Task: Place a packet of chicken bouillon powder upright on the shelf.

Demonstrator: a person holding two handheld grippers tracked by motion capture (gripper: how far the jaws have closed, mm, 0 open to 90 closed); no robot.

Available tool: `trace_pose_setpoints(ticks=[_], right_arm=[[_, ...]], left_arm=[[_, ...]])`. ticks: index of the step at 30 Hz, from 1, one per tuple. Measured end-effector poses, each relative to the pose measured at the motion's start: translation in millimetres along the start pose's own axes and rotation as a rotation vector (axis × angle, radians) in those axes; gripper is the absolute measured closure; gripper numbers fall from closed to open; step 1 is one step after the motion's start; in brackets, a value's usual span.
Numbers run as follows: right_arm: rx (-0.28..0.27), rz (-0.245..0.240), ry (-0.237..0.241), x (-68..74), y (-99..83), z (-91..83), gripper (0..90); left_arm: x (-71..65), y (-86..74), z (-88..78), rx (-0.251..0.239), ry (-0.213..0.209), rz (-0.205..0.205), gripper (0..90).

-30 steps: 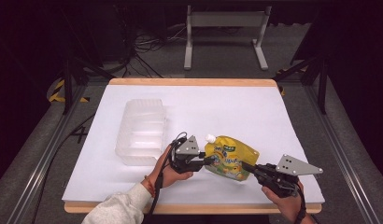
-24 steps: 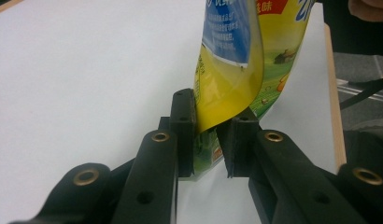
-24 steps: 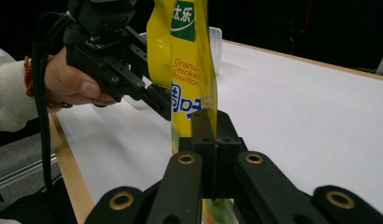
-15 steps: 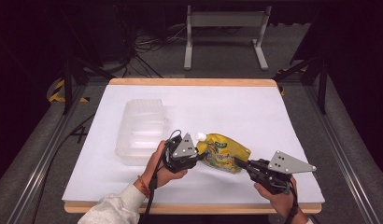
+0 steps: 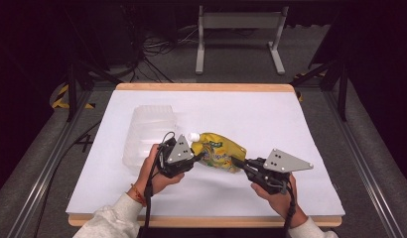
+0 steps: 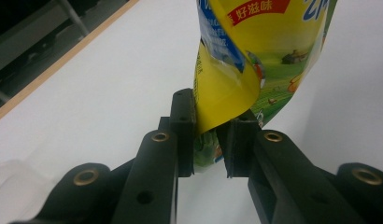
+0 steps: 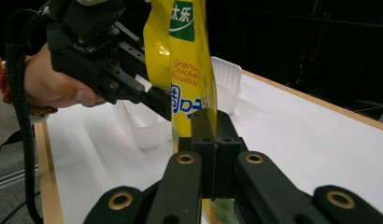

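**Two claws hold a yellow pouch beside a clear tub**

A person holds a yellow pouch between two claws above a white surface. The pouch sits just right of a clear plastic tub, with its white cap pointing toward the tub. The left claw is on the pouch's cap end, at the side nearest the tub. In the left gripper view its jaws stand slightly apart, with a curled edge of the pouch between them; the grip looks loose. The right claw is at the pouch's far end from the tub. In the right gripper view its jaws are closed tight on the flat seam of the pouch.

The step looks like carrying the pouch toward the tub. To do it well, the left claw should close fully on the edge before any pull, and both hands should move together so the pouch does not twist or slip.

Compared with half a second earlier, the pouch has shifted a little toward the tub and tilted, and both hands have moved up and leftward with it.
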State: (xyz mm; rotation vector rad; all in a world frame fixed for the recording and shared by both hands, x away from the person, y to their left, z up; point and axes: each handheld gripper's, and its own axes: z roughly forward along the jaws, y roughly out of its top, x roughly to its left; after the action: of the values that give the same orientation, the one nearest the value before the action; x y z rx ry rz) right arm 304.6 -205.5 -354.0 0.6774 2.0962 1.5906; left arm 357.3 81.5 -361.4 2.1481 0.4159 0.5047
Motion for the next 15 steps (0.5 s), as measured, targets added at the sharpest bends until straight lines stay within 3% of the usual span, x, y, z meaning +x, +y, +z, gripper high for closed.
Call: trace_pose_setpoints(ticks=[2, 15], right_arm=[[0.005, -0.021, 0.004, 1.2, 8.2, 13.6, 90.0], [0.003, -0.075, 0.044, 9.5, 37.7, 58.3, 90.0]], left_arm=[[7.0, -3.9, -6.3, -0.004, 0.018, -0.019, 77.0], [36.1, -18.6, -39.9, -0.022, 0.119, -0.074, 76.6]])
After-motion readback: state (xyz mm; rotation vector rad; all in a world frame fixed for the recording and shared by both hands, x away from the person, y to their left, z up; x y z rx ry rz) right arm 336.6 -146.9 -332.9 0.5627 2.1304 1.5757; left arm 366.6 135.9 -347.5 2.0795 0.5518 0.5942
